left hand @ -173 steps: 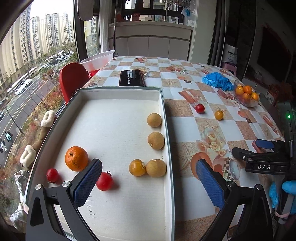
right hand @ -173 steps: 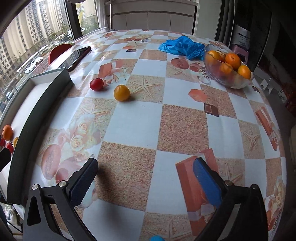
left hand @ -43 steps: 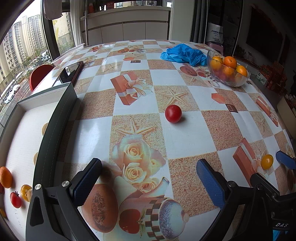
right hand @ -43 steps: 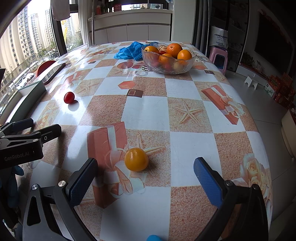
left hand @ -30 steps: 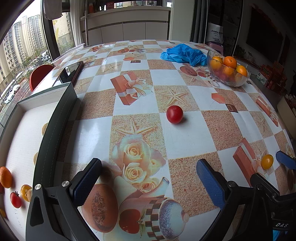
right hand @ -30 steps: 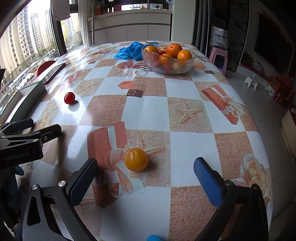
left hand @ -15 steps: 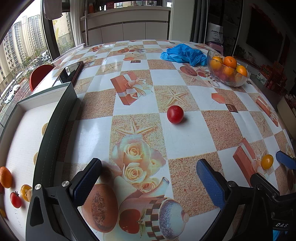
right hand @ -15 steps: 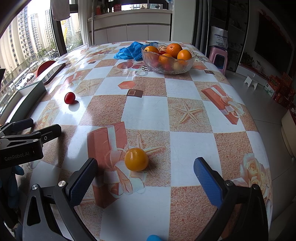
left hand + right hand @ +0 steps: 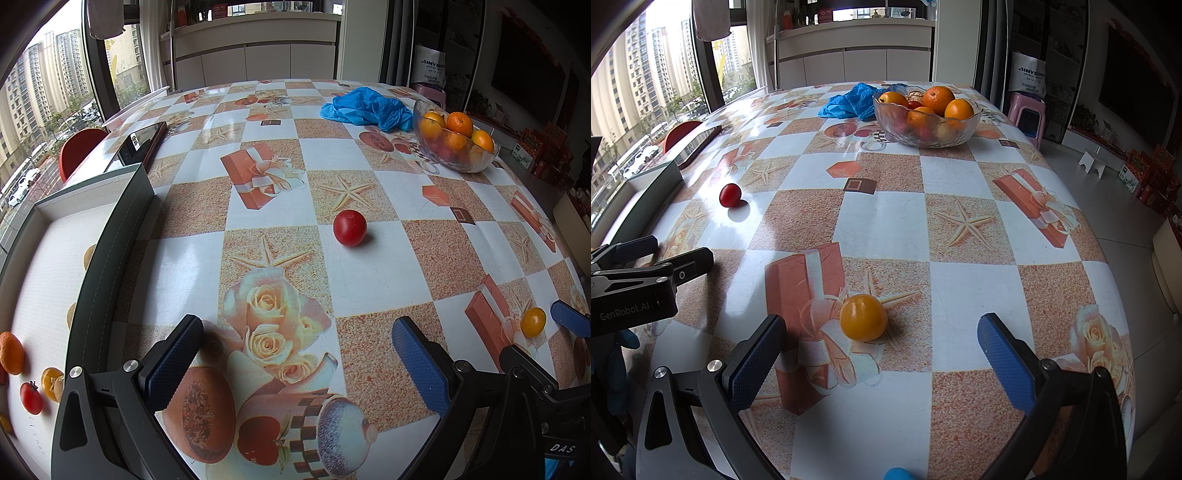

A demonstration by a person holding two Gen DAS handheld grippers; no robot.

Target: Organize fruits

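A tray (image 9: 110, 236) is sitting at the left holding an orange (image 9: 10, 352) and small tomatoes. The left hand-held gripper (image 9: 295, 349) is gaping wide behind a red tomato (image 9: 349, 227). The right hand-held gripper (image 9: 881, 341) is gaping wide around a yellow tomato (image 9: 863, 317) on the bench (image 9: 886, 221). A glass bowl (image 9: 925, 118) is holding oranges.

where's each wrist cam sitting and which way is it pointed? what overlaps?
Left wrist: low over the table's near edge, facing across it at the red tomato, tray to its left; the open left gripper frames the bottom.
Right wrist: to the right, facing the yellow tomato just ahead of the open right gripper, glass bowl beyond.
Shared: both tomatoes, bowl, blue bag, and each sees the other gripper.
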